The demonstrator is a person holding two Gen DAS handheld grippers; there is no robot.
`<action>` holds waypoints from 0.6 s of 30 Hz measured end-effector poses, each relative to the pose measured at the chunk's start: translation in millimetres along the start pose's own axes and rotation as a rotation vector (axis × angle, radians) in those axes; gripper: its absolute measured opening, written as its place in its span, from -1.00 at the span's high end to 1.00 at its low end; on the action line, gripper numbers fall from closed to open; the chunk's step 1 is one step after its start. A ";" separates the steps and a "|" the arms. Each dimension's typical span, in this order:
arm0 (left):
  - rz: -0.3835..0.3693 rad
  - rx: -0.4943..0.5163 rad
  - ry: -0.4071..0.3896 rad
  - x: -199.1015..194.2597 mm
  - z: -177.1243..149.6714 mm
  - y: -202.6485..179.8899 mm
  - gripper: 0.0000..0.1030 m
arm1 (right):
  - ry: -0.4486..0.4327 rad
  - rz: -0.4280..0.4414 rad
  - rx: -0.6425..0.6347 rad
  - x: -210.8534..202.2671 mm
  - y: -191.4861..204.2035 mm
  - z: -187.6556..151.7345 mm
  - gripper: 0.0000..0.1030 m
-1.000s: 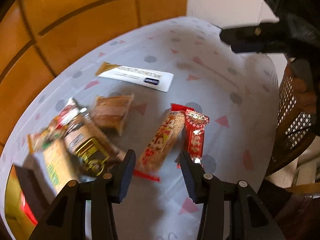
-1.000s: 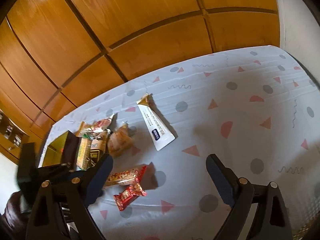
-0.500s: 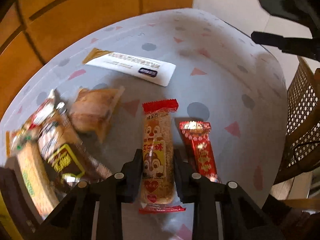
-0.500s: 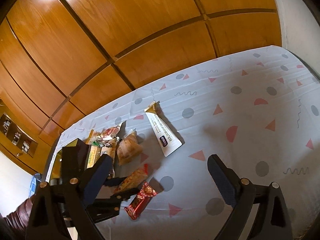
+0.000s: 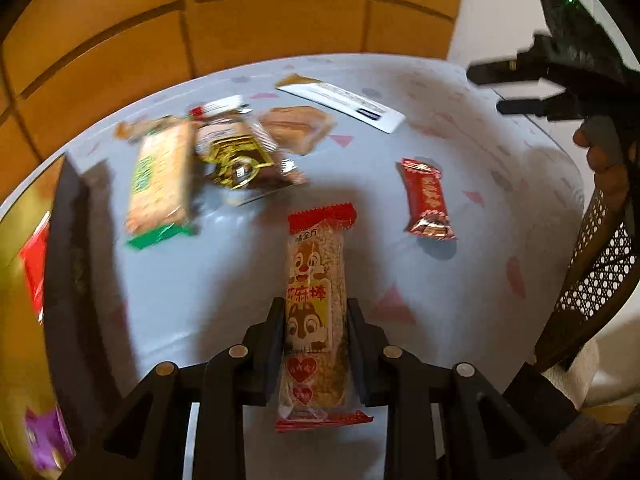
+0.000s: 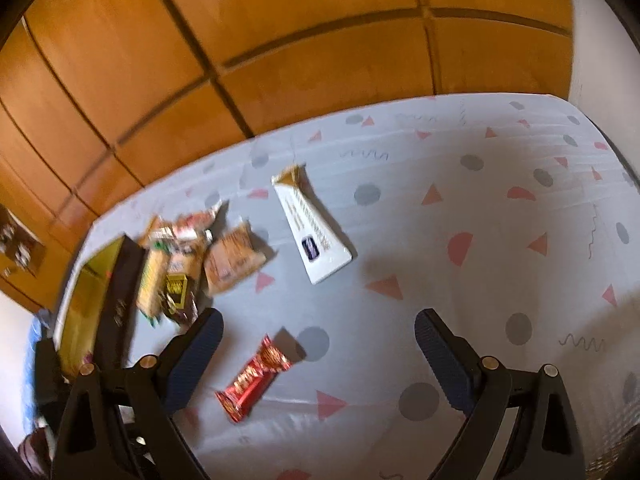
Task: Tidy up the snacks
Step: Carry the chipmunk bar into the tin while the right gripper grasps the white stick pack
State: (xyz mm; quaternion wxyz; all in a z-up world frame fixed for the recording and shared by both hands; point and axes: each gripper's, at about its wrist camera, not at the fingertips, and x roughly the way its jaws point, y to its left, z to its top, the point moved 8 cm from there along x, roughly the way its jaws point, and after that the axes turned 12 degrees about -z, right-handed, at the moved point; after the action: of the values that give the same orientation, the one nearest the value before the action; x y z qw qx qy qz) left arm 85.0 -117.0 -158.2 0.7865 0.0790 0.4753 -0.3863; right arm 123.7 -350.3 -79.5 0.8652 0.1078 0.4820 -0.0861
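My left gripper (image 5: 316,320) is shut on a long squirrel-print snack bar (image 5: 316,276) with red ends and holds it above the table. A small red candy bar (image 5: 427,199) lies to its right; it also shows in the right wrist view (image 6: 253,378). A pile of snacks (image 5: 208,160) lies at the far left, next to an open dark box (image 5: 68,280) with a gold inside. A white sachet (image 5: 344,100) lies at the back. My right gripper (image 6: 318,354) is open and empty, above the red candy bar.
The table (image 6: 460,208) has a pale cloth with dots and triangles. A wood-panelled wall (image 6: 300,48) runs behind it. A wicker chair (image 5: 592,280) stands at the right edge. The box (image 6: 100,304) sits at the table's left end.
My left gripper has lifted the squirrel-print bar and swung left, towards the box and the snack pile. The right gripper has come lower and closer to the red candy bar.
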 end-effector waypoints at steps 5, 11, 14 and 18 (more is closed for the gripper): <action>0.002 -0.014 -0.047 1.2 -1.8 -0.7 0.44 | 0.047 -0.038 -0.072 10.6 17.4 0.6 -0.70; -0.040 -0.063 -0.082 -0.9 -2.6 4.5 0.43 | 0.049 -0.081 -0.192 36.7 50.2 31.7 -0.42; -0.048 -0.071 -0.088 -1.0 -2.8 5.2 0.43 | 0.067 -0.122 -0.216 64.1 57.4 50.2 -0.32; -0.046 -0.068 -0.098 -1.2 -3.4 5.0 0.42 | 0.090 -0.160 -0.226 99.3 62.6 68.9 -0.32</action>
State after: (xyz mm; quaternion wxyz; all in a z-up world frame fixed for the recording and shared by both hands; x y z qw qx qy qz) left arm 85.7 -111.2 -160.3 0.8018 0.0222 0.4510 -0.3914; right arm 247.4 -313.2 -122.4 0.8396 -0.0252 0.5342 -0.0952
